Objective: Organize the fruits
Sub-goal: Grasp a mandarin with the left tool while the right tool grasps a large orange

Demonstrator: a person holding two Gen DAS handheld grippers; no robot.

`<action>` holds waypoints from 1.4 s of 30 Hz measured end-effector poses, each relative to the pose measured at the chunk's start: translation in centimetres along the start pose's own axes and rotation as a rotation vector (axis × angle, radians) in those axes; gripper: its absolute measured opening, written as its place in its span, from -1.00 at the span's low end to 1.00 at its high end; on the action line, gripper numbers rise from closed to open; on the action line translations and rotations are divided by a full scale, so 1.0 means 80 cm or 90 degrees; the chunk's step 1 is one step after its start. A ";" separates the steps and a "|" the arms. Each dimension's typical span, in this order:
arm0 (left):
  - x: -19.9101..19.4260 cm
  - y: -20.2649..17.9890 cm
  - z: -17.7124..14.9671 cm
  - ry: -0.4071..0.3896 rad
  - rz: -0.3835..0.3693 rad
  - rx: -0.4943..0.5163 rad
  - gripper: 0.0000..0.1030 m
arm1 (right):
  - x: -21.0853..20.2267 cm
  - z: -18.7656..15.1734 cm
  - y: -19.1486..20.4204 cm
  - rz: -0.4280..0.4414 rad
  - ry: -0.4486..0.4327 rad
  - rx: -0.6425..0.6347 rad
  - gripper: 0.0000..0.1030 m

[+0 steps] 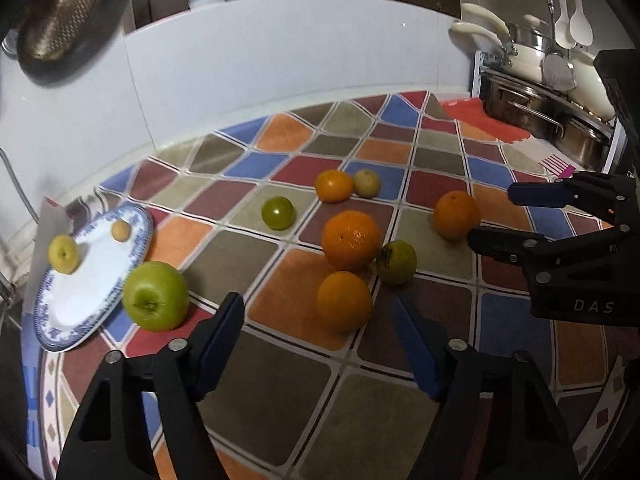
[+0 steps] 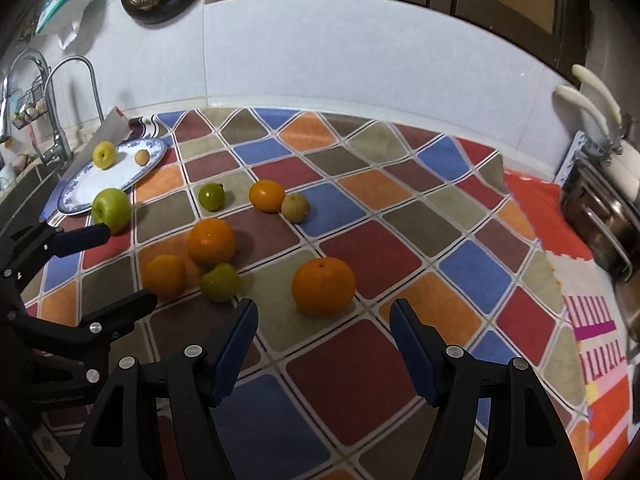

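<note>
Fruits lie loose on the counter (image 2: 372,256); two small ones on the plate (image 1: 80,304). Left claw (image 1: 320,332) released, nearest orange (image 1: 344,300) ahead. Right claw (image 2: 324,336) released before another orange (image 2: 323,287)

Chequered cloth (image 2: 372,256), faucet (image 2: 56,92), stacked pots (image 1: 560,120).

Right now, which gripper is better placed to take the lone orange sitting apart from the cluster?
Right. The right gripper has its open jaws lined up just short of the lone orange; the left gripper faces a clustered orange instead.
</note>
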State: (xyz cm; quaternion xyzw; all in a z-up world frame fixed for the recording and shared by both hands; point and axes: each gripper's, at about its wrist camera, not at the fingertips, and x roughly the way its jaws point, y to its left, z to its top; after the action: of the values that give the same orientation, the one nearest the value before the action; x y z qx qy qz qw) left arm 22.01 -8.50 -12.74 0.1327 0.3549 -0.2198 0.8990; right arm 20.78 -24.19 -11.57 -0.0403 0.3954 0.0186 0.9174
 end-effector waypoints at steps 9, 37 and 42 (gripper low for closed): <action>0.022 0.004 0.008 0.035 -0.026 -0.017 0.05 | 0.037 0.008 -0.005 0.045 0.026 0.018 0.16; -0.047 0.005 0.024 -0.022 -0.014 -0.047 -0.35 | -0.008 0.017 0.006 0.076 -0.011 0.031 -0.17; -0.072 0.012 0.024 -0.045 -0.001 -0.055 -0.35 | -0.032 0.023 0.017 0.085 -0.037 0.023 -0.17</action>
State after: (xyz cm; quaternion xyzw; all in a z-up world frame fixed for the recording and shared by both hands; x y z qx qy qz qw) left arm 19.82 -6.69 -7.29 0.0858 0.3325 -0.2092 0.9156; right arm 20.31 -22.66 -8.53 0.0032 0.3706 0.0737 0.9259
